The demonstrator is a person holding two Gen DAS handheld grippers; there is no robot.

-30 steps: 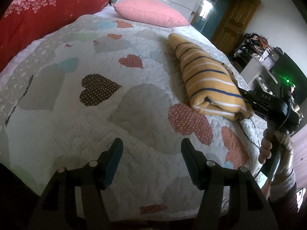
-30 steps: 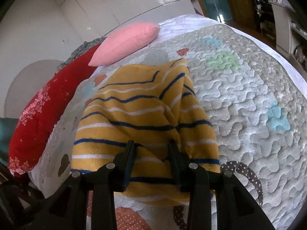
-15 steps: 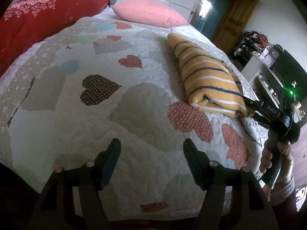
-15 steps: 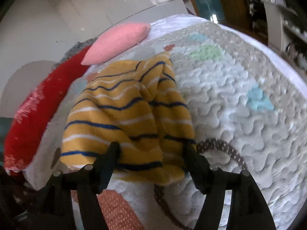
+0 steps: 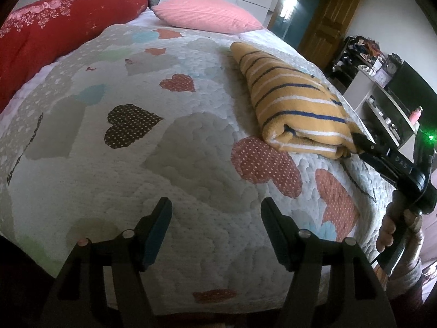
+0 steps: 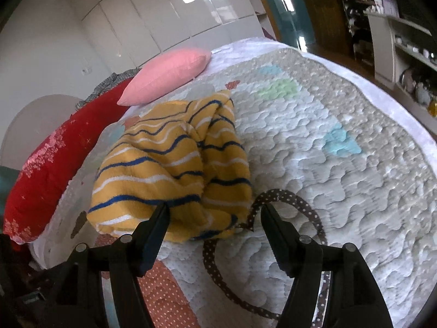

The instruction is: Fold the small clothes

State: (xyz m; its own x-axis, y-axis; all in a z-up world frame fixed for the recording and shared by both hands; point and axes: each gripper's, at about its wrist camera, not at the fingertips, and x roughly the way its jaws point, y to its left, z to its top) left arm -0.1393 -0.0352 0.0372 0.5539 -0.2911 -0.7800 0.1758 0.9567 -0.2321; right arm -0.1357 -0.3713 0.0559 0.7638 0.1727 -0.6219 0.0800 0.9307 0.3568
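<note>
The right gripper [image 6: 213,213] is standing spread, its jaws having just been opening, and the near end of the striped yellow garment [image 6: 174,164] is lying between the fingertips without being pinched. The garment is resting folded in a thick bundle on the quilt [image 6: 314,142], toward the bed's right edge as the left camera shows it, well short of the pink pillow [image 6: 169,75] at the head. The left gripper [image 5: 215,232] is hovering spread and empty over the quilt's near edge, with nothing between its jaws.

The step in hand appears to be letting go of the finished fold. To do it well, the right gripper should be drawing straight back and slightly up, keeping its fingers clear of the fuzzy cloth so no layer is snagging and dragging open. The top flap is looking rumpled; a light press could be flattening it.
</note>
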